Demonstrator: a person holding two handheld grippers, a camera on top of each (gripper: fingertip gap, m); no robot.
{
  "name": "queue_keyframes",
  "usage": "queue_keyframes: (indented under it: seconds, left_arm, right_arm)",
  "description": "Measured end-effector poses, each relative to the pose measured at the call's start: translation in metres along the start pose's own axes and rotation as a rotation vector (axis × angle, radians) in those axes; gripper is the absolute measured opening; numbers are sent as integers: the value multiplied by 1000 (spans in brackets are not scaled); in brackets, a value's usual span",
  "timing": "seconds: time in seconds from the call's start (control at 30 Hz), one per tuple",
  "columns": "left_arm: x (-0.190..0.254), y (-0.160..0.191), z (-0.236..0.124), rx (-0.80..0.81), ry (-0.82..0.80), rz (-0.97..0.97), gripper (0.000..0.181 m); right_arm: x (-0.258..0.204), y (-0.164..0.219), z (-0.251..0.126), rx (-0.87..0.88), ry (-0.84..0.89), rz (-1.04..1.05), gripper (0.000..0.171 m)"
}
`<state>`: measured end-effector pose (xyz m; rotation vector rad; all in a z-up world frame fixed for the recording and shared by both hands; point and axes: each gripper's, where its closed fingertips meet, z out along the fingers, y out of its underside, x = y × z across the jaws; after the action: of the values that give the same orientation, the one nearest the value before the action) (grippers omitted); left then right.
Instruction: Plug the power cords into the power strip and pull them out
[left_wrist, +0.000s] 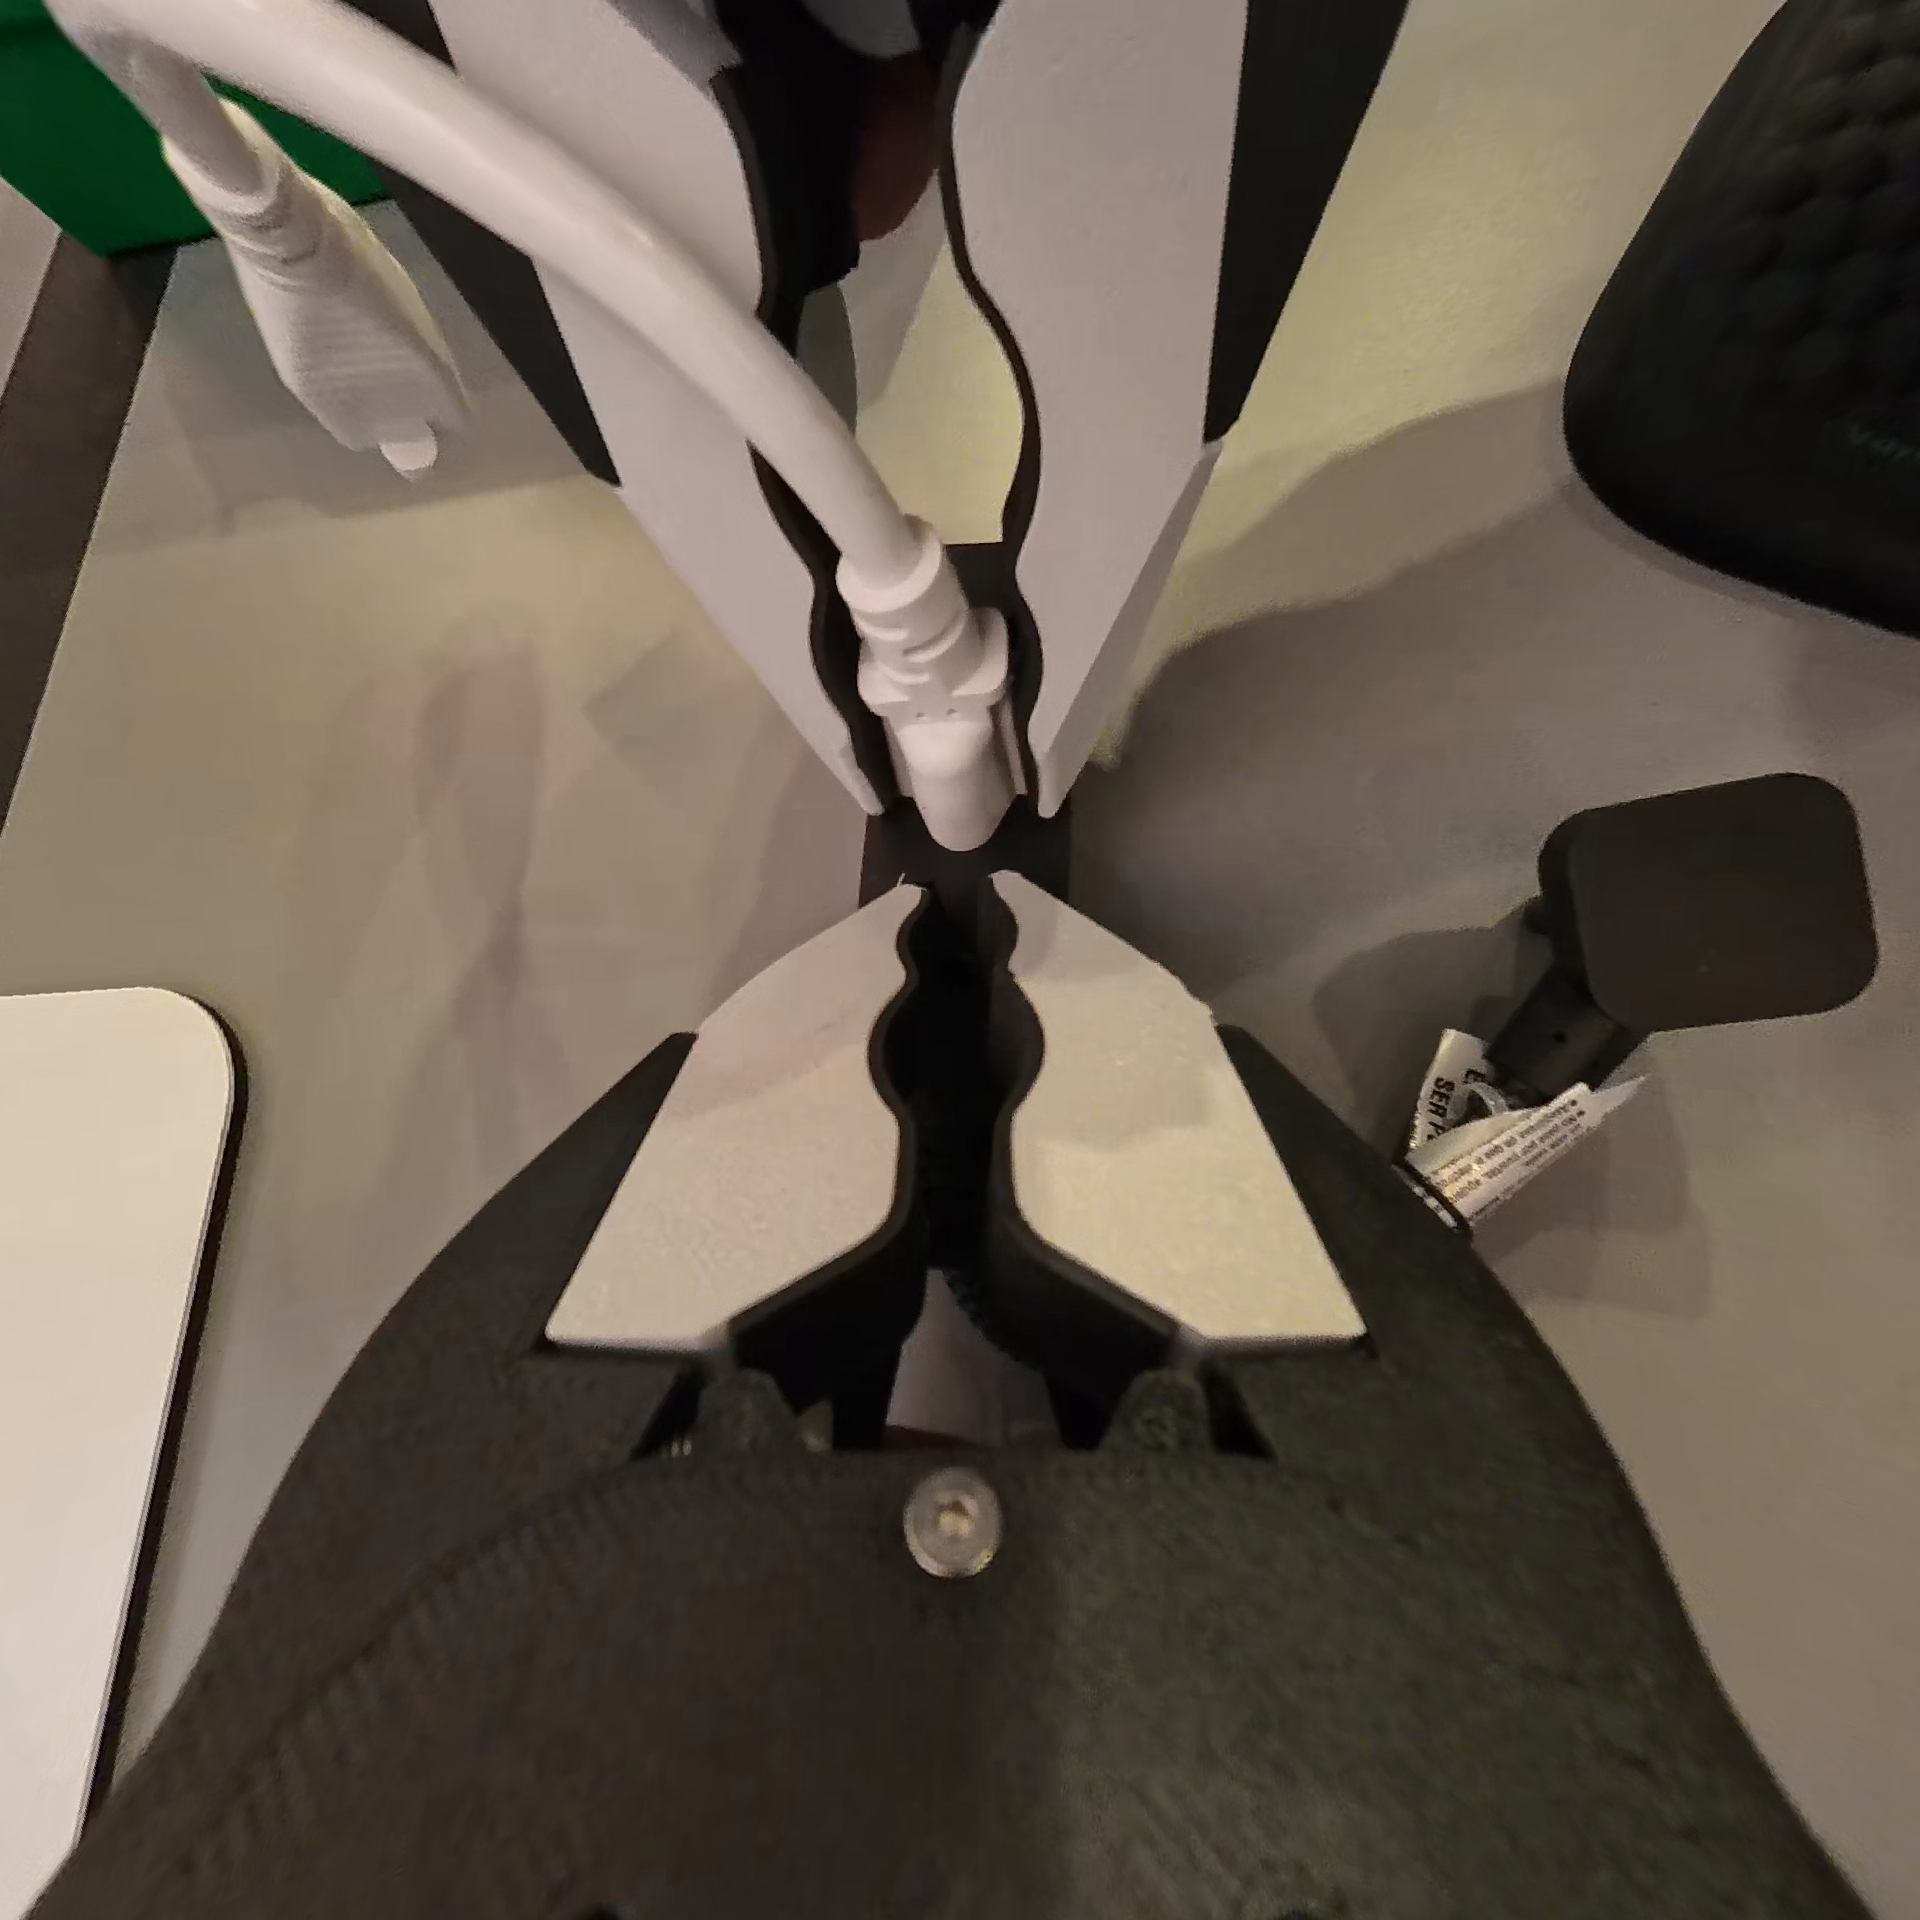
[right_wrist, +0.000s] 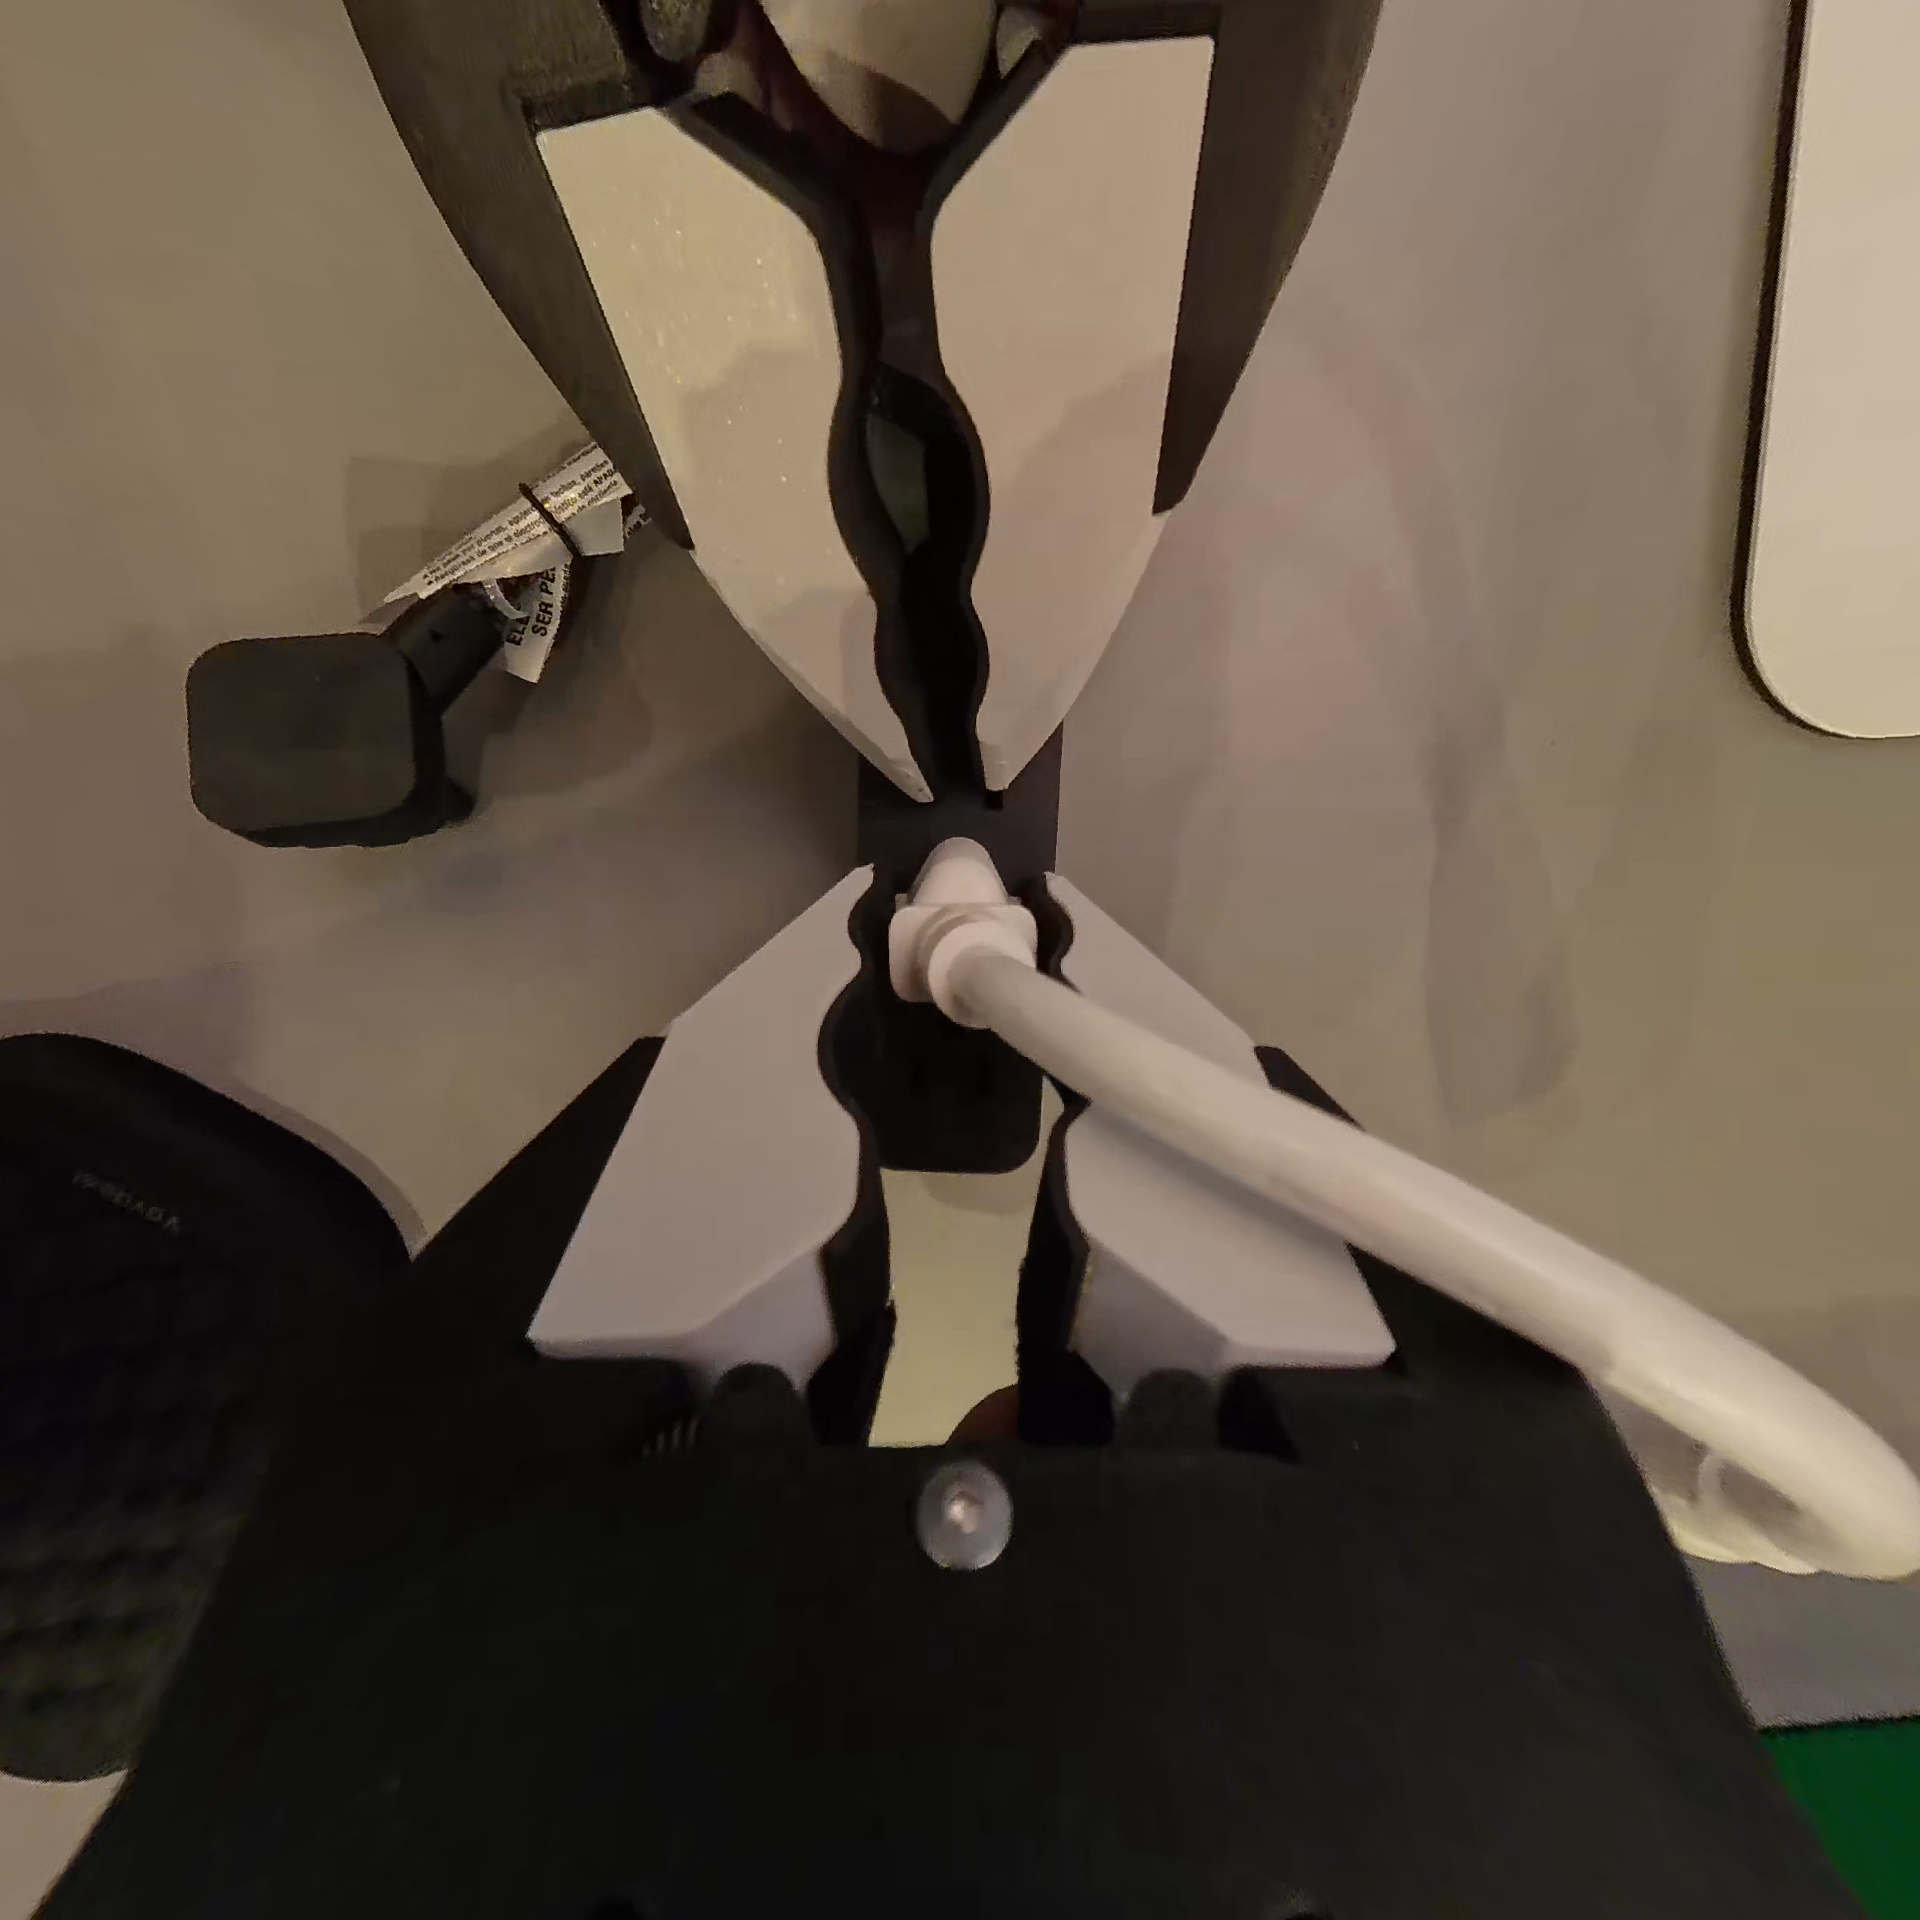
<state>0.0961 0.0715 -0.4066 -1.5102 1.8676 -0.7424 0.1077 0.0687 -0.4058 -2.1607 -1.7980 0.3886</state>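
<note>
A narrow black power strip (right_wrist: 951, 1127) lies on the pale table between the two grippers, which face each other. My right gripper (right_wrist: 958, 878) is shut on a white plug (right_wrist: 961, 914) and holds it upright with its tip on the strip. The plug's white cord (right_wrist: 1351, 1195) arcs away to a loose white connector (left_wrist: 332, 343). My left gripper (left_wrist: 956, 888) is shut, with a black ribbed part of the strip between its jaws and its tips right beside the plug. In the left wrist view, my right gripper (left_wrist: 961, 805) and the plug (left_wrist: 945, 727) are opposite, over the strip (left_wrist: 1044, 857).
A black plug with paper tags (left_wrist: 1704, 914) lies to one side of the strip. A black mesh object (left_wrist: 1766, 312) sits beyond it. A white rounded board (left_wrist: 104, 1195) lies on the other side. A green object (left_wrist: 104, 125) is at the far corner. My left and right fingertips are right by each other.
</note>
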Motion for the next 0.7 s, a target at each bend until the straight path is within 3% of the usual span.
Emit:
queue_keyframes:
  seconds: [0.13,0.2,0.4,0.6,0.7]
  left_arm:
    - [0,2,-3,-21,-10,38,6]
    - [-4,5,-8,-37,-16,31,15]
    - [-9,9,-12,-42,-7,-43,25]
    - [-2,8,-8,-46,56,-151,23]
    - [-3,8,-7,-52,54,-180,21]
  right_arm:
    - [0,0,0,11,0,-11,23]
    - [-1,0,0,21,-4,-37,23]
    - [0,-2,0,11,-58,-169,23]
    - [2,-8,3,-23,-102,-245,23]
    - [12,-3,-3,-75,1,-184,40]
